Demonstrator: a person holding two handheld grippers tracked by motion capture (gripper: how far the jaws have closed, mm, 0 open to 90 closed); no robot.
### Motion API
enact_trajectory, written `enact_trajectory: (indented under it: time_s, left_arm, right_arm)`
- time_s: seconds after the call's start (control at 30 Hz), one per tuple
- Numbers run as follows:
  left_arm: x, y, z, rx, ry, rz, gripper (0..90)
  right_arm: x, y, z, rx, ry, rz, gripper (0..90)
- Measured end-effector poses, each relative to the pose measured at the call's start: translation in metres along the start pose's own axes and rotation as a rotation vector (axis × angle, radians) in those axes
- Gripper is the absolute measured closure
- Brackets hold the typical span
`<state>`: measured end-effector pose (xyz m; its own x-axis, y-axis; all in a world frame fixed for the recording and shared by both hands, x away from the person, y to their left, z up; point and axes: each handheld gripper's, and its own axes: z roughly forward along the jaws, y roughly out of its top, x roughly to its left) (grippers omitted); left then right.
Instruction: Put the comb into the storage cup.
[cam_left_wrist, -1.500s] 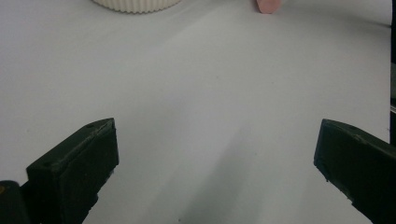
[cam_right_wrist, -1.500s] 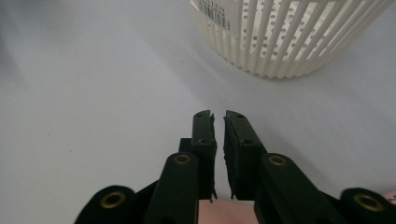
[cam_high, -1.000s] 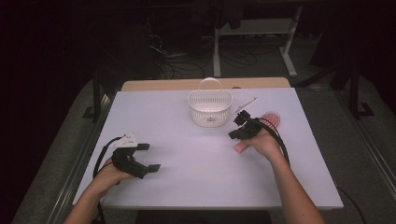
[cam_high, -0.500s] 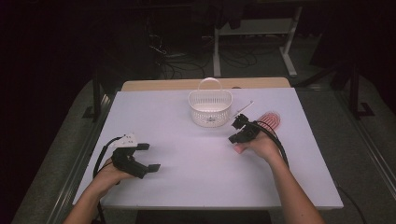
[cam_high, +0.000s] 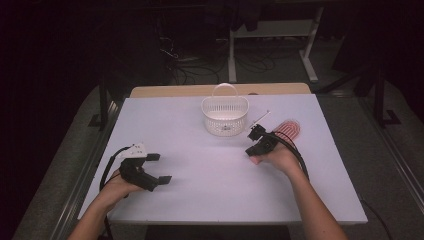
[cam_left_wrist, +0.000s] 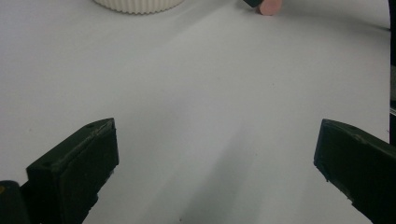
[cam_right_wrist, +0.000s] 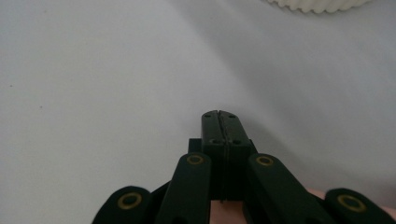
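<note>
Item: 1 white ribbed basket (cam_high: 225, 116) with hoop handle, at table (cam_high: 200, 200) far centre, likely light, stiff, slightly brittle, best taken by handle or rim; left gripper (cam_high: 160, 168) spread wide and empty, right gripper (cam_high: 254, 139) pressed closed, empty.

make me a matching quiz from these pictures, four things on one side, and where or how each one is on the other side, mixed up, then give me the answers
Things
1. white ribbed plastic basket with a handle
2. left black two-jaw gripper
3. right black two-jaw gripper
4. red striped flat object

Place or state
A. jaws pressed shut, nothing between them
B. lying on the white table behind the right hand
C. jaws spread wide over bare tabletop
D. standing near the table's far edge, about the middle

Pairs: 1-D, 2-C, 3-A, 4-B
</note>
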<state>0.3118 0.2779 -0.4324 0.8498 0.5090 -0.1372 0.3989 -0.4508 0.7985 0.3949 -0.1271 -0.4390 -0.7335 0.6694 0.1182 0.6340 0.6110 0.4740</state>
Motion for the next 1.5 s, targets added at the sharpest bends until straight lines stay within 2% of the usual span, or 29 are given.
enact_trajectory:
  time_s: [0.63,1.5]
  left_arm:
    - [-0.001,0.0,-0.001,-0.001,0.001,0.0,0.0]
    - [-0.001,0.001,-0.002,-0.01,0.001,-0.004,0.0]
  right_arm:
    - [0.003,-0.007,-0.004,0.008,0.002,-0.006,88.9]
    - [0.01,-0.035,-0.019,0.02,0.001,-0.009,88.9]
